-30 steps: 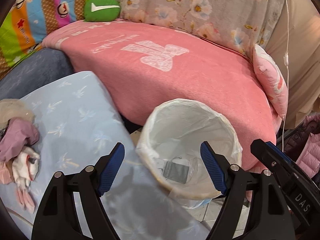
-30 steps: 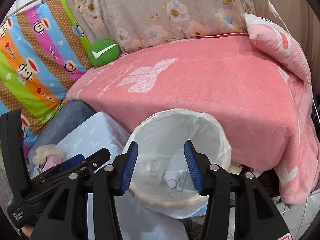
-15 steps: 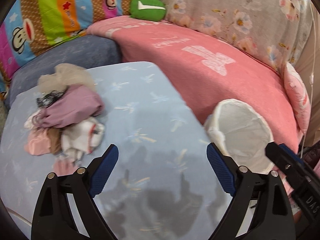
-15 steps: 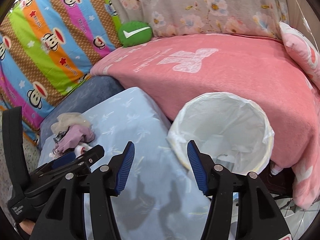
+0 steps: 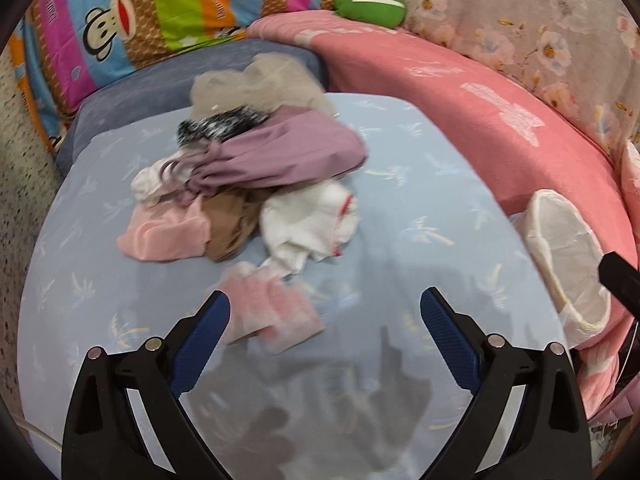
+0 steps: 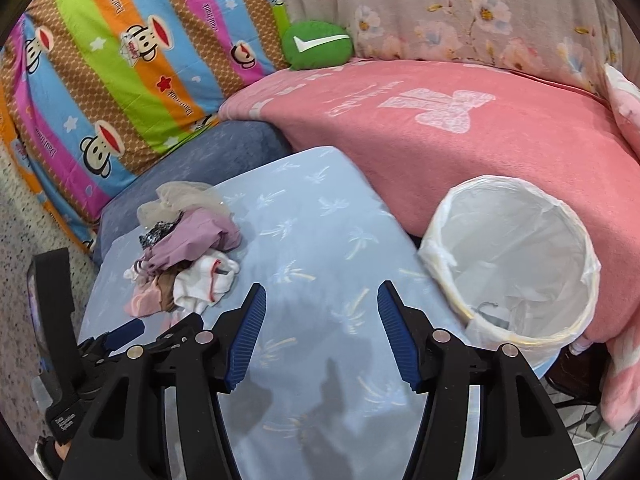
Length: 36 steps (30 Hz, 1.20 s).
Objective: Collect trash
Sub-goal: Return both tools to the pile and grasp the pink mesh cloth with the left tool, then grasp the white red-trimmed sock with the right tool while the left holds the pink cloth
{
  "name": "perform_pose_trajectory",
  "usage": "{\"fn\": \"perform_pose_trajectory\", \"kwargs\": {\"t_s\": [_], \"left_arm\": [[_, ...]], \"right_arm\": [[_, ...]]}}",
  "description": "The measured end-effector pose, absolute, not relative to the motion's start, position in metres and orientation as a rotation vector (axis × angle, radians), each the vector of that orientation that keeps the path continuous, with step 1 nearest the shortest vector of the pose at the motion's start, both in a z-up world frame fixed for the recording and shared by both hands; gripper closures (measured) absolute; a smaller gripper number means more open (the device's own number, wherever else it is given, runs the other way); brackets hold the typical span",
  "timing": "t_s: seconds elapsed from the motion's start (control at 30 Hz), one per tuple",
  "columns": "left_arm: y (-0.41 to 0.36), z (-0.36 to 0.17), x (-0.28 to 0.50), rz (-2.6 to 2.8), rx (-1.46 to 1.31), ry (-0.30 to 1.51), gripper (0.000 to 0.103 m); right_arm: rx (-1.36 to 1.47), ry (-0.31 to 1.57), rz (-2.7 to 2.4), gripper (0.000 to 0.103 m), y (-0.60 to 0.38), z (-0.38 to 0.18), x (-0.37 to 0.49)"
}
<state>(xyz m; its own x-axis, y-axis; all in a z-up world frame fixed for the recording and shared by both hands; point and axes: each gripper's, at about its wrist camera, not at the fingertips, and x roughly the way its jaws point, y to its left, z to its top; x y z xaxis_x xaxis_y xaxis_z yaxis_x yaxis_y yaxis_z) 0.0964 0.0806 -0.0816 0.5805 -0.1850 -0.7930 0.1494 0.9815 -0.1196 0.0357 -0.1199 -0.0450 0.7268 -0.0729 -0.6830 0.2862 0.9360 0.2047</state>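
A heap of crumpled cloth scraps (image 5: 256, 176), purple, white, pink, brown and beige, lies on the pale blue table cover (image 5: 420, 184); it also shows in the right wrist view (image 6: 188, 256). A loose pink piece (image 5: 272, 312) lies nearest, just ahead of my left gripper (image 5: 325, 332), which is open and empty. A white-lined trash bin (image 6: 512, 264) stands at the table's right edge, with some scraps inside; it also shows in the left wrist view (image 5: 564, 264). My right gripper (image 6: 321, 332) is open and empty over the table, left of the bin.
A pink blanket (image 6: 460, 132) covers the bed behind the table and bin. A green cushion (image 6: 318, 44) and a striped monkey-print sheet (image 6: 120, 64) are at the back. A blue-grey cushion (image 6: 208, 152) lies behind the table. Speckled floor is at the left.
Both grippers have swung left, away from the bin and over the table. The cloth heap has come into the middle of the left wrist view. Both stay open and empty.
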Motion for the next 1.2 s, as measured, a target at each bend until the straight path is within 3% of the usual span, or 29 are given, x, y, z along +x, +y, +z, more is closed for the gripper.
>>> {"fn": "perform_pose_trajectory", "kwargs": {"t_s": [0.4,0.47,0.53,0.67,0.73,0.83,0.93,1.2], "left_arm": [[0.121,-0.115,0.113,-0.184,-0.172,1.056,0.012],[0.125,-0.119,0.115,-0.188,-0.184,1.069,0.017],[0.128,-0.124,0.117,-0.198,-0.192,1.087,0.031],[0.133,-0.124,0.118,-0.204,-0.199,1.079,0.042],[0.137,-0.123,0.118,-0.218,-0.214,1.077,0.062],[0.144,-0.121,0.117,-0.244,-0.243,1.078,0.074],[0.15,-0.115,0.116,-0.245,-0.247,1.062,0.082],[0.163,-0.098,0.119,-0.222,-0.259,1.019,0.086]], "right_arm": [[0.264,0.788,-0.159,0.046,-0.078,-0.062,0.061],[0.258,0.794,-0.157,0.046,-0.074,-0.064,0.064],[0.253,0.801,-0.155,0.046,-0.071,-0.065,0.067],[0.248,0.817,-0.147,0.046,-0.064,-0.07,0.075],[0.25,0.827,-0.141,0.046,-0.062,-0.072,0.078],[0.249,0.837,-0.13,0.046,-0.057,-0.077,0.085],[0.249,0.845,-0.119,0.046,-0.05,-0.08,0.094],[0.271,0.875,-0.083,0.046,-0.034,-0.094,0.126]]}}
